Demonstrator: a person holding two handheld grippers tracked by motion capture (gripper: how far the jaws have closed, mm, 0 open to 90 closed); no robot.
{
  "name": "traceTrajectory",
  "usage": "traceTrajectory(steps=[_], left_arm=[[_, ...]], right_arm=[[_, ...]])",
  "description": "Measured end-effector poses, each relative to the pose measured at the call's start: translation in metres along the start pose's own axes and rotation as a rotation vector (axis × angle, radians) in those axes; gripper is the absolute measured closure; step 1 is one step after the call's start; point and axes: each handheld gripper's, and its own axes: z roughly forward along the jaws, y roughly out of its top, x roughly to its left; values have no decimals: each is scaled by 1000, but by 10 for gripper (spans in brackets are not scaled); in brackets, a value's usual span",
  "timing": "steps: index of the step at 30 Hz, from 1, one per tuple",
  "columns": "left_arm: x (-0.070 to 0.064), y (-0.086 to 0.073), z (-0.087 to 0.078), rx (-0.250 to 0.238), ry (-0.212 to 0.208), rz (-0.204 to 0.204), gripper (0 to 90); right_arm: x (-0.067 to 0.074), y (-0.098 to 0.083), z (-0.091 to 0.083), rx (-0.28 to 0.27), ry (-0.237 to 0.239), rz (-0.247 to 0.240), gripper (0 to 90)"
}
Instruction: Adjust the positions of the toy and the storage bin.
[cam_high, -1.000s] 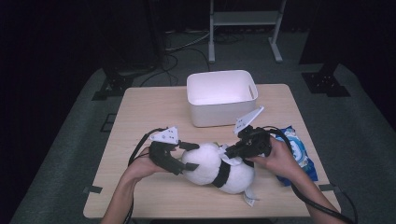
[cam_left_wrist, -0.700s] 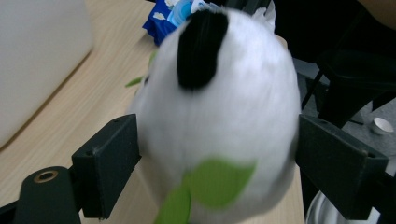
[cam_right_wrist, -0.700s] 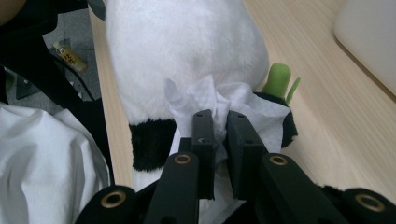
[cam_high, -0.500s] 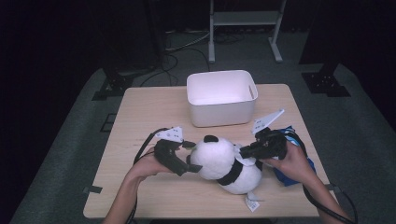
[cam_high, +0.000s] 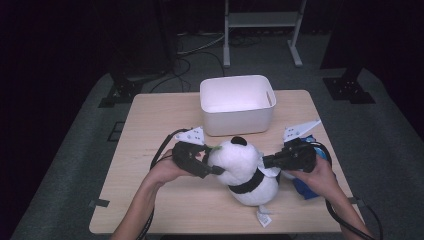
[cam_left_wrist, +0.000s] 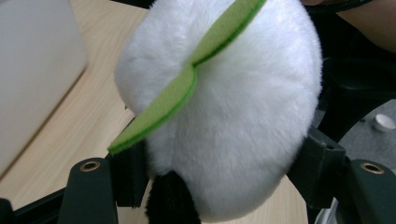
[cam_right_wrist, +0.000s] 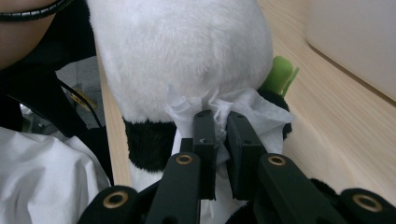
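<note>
A black and white panda plush (cam_high: 245, 172) sits on the wooden table (cam_high: 150, 130) near its front edge. My left gripper (cam_high: 212, 161) holds its head from the left. In the left gripper view the jaws have just been closing and press both sides of the white head (cam_left_wrist: 233, 116), where a green felt leaf (cam_left_wrist: 187, 88) sticks out. My right gripper (cam_high: 267, 161) comes in from the right, shut on a crumpled white tissue (cam_right_wrist: 252, 107) held against the plush (cam_right_wrist: 187, 46).
A white plastic bin (cam_high: 237, 102) stands behind the plush at mid-table, also seen as the bin (cam_left_wrist: 32, 70) and the bin (cam_right_wrist: 355, 37) in the gripper views. A blue packet (cam_high: 306, 190) lies under the right hand, near the table's right edge.
The plush has gone from lying to more upright and shifted right. The right gripper drew back to the right with the tissue. The left jaws closed on the head.
</note>
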Motion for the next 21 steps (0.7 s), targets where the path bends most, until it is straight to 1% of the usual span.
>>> traceTrajectory(steps=[3,5,7,9,11,12,14,18,21], left_arm=[[-4,7,-13,13,23,19,318],[-7,10,-17,23,37,26,318],[-10,12,-22,47,52,44,319],[-11,14,-26,51,59,50,320],[-11,15,-27,53,61,50,319],[-11,16,-27,51,61,44,319],[-10,17,-25,49,59,49,319],[-9,18,-21,50,57,46,317],[-8,18,-17,53,51,47,316]], right_arm=[[2,2,7,-6,17,-8,823],[4,3,14,-6,23,-16,823],[4,3,20,-5,37,-16,824],[3,3,21,-19,45,-14,826],[1,3,19,-38,59,-5,826],[1,4,17,-45,59,-1,826],[1,7,12,-53,51,-3,827],[2,14,3,-45,24,-14,830],[2,17,-2,-38,15,-14,833]])
